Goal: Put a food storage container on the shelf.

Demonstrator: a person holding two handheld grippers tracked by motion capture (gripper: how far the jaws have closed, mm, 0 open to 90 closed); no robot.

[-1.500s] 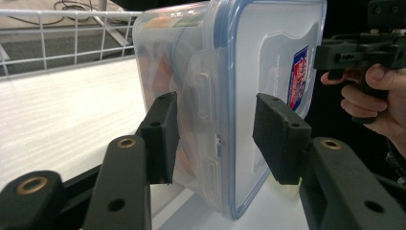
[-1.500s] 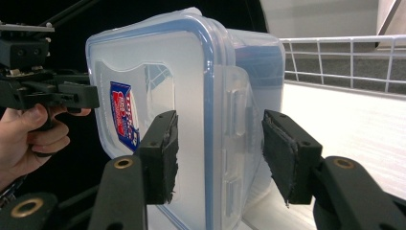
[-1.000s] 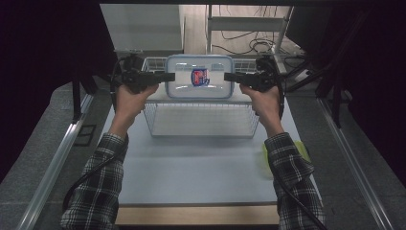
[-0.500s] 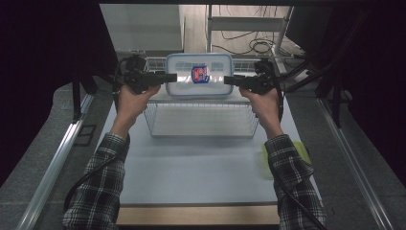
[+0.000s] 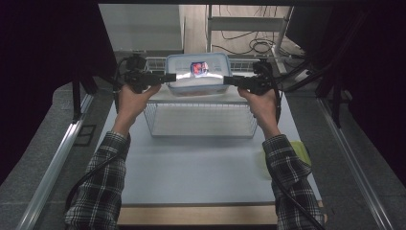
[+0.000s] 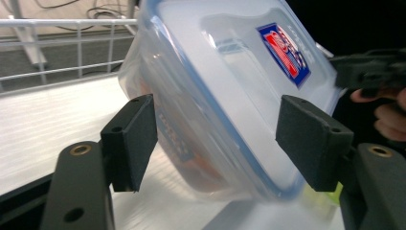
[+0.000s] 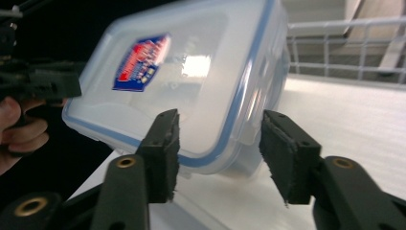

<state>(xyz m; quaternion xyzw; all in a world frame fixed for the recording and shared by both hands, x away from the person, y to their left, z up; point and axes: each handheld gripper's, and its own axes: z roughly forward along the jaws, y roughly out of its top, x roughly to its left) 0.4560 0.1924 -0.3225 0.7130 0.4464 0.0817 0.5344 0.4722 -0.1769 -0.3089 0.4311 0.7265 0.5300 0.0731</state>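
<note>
Translucent glossy plastic for the lidded container (image 5: 197, 74), thin white-coated metal wire for the basket (image 5: 201, 120), matt black rough foam pads (image 6: 131, 139), smooth pale matt tabletop (image 5: 191, 167).

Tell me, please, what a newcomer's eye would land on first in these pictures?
Probably the clear plastic container with a blue-rimmed lid and a red-and-blue label, on top of the white wire rack at the table's far end. A claw flanks it on each side: the left claw, whose jaws have just been opening, stands clear of the container's end, while the right claw straddles the opposite end, one pad at the lid.
</note>
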